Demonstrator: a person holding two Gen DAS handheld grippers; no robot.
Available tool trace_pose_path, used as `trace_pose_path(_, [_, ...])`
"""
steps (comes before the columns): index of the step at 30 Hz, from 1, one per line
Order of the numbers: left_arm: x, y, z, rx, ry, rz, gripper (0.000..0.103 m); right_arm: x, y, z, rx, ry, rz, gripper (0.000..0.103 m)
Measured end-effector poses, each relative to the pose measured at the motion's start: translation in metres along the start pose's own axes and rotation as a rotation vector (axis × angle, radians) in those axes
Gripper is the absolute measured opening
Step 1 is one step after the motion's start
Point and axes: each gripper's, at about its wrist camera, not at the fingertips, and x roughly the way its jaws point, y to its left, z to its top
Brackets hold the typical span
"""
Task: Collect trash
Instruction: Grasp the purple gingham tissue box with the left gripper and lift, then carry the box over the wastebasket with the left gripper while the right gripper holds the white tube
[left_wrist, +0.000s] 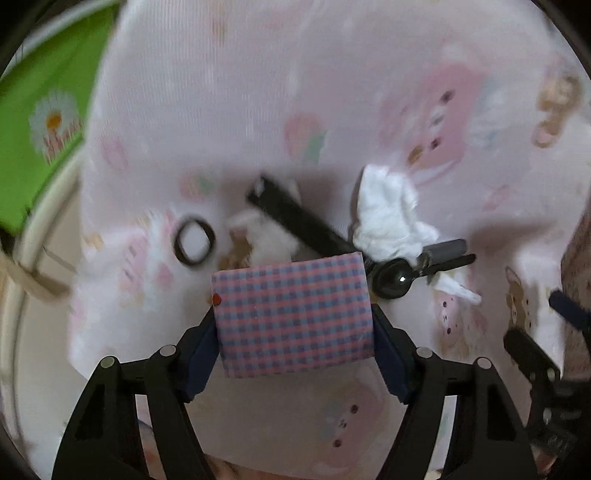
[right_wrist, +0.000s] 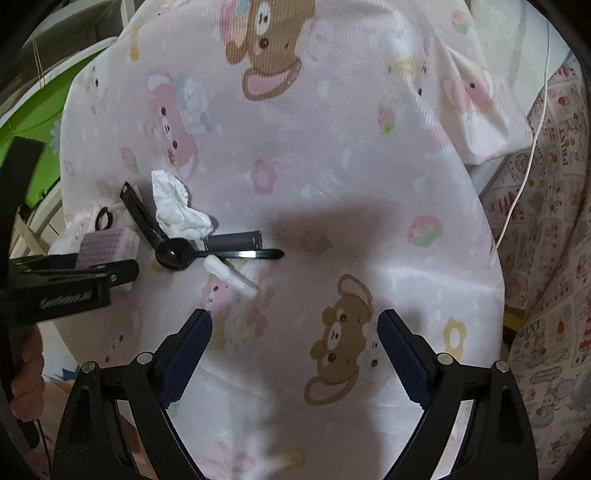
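Gripping the checked box (left_wrist: 293, 314) crosswise, the left tongs (left_wrist: 294, 328); right tongs (right_wrist: 294, 347) gape wide.

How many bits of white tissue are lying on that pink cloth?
2: a big crumpled tissue above the black spoon, and a small rolled piece just below its handle. More may be hidden.

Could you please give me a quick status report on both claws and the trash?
Left claw shut on checkered box. Right claw open, holding nothing. Crumpled tissue, black spoon on the cloth.
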Motion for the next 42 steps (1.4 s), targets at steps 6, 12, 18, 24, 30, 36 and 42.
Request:
trace_pose_path(6, [-0.027, 0.014, -0.003, 0.012, -0.048, 0.006, 0.073, 0.006, 0.022, 0.003, -0.138, 0.058, 0.107, 0.082])
trace_pose_path(12, [-0.021, 0.035, -0.005, -0.024, -0.028, 0.034, 0.073, 0.02, 0.045, 0.012, -0.215, 0.073, 0.082, 0.067])
trace_pose_path(18, [-0.029, 0.049, -0.01, -0.056, -0.008, 0.016, 0.073, 0.044, 0.044, 0.027, -0.158, 0.107, 0.022, 0.048])
trace_pose_path(24, [-0.016, 0.077, 0.001, -0.075, 0.011, -0.019, 0.073, 0.056, 0.047, 0.032, -0.15, 0.122, 0.025, 0.03])
trace_pose_path(30, [-0.019, 0.076, -0.001, 0.025, -0.039, 0.087, 0.073, 0.049, 0.045, 0.029, -0.173, 0.127, 0.047, 0.013])
trace_pose_path(36, [-0.028, 0.081, -0.007, 0.029, -0.05, 0.082, 0.073, 0.031, 0.038, 0.027, -0.136, 0.132, 0.121, 0.011])
trace_pose_path(42, [-0.033, 0.088, -0.01, 0.001, -0.037, 0.042, 0.073, 0.011, 0.037, 0.02, -0.113, 0.113, 0.145, 0.01])
